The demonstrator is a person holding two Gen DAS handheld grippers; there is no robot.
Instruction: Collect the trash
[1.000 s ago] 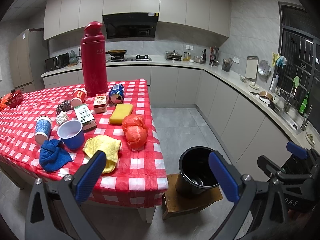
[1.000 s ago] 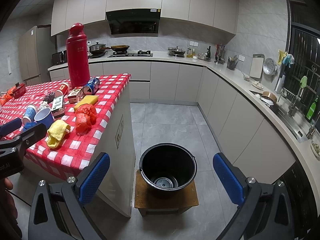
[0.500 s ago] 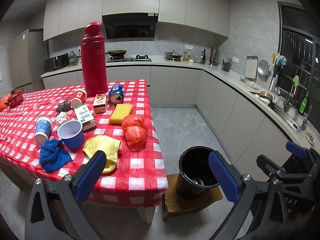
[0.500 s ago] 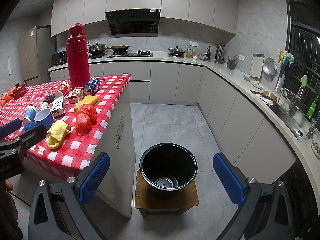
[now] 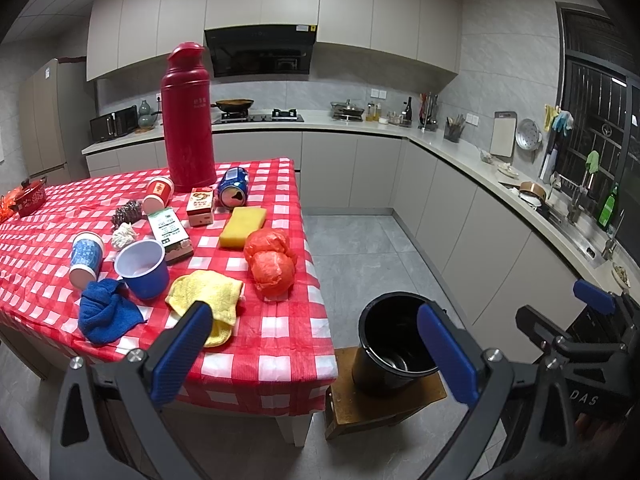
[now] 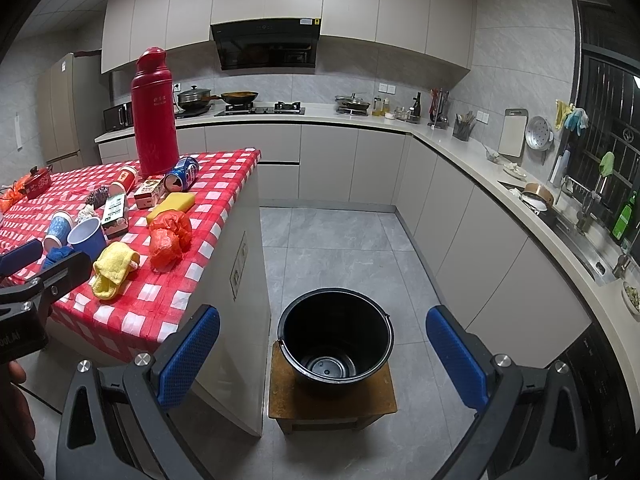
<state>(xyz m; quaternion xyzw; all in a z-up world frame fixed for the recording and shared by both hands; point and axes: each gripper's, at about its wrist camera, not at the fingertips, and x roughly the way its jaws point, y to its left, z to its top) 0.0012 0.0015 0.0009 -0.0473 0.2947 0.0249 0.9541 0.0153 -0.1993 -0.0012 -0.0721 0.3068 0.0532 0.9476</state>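
Trash litters the checked worktop (image 5: 276, 344) at frame left: orange bags (image 5: 271, 260), soda can (image 5: 233, 189), paper cups (image 5: 86, 254). Left claw (image 5: 312, 344) and right claw (image 6: 322, 354) gape wide, empty; black bucket (image 6: 336, 340) sits lower center.

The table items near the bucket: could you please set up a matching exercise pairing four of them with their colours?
Things:
1. thermos
2. sponge
3. crumpled bag
4. bucket

Colours:
A. black
B. orange-red
C. dark red
D. yellow

Pairs: 1-C, 2-D, 3-B, 4-A
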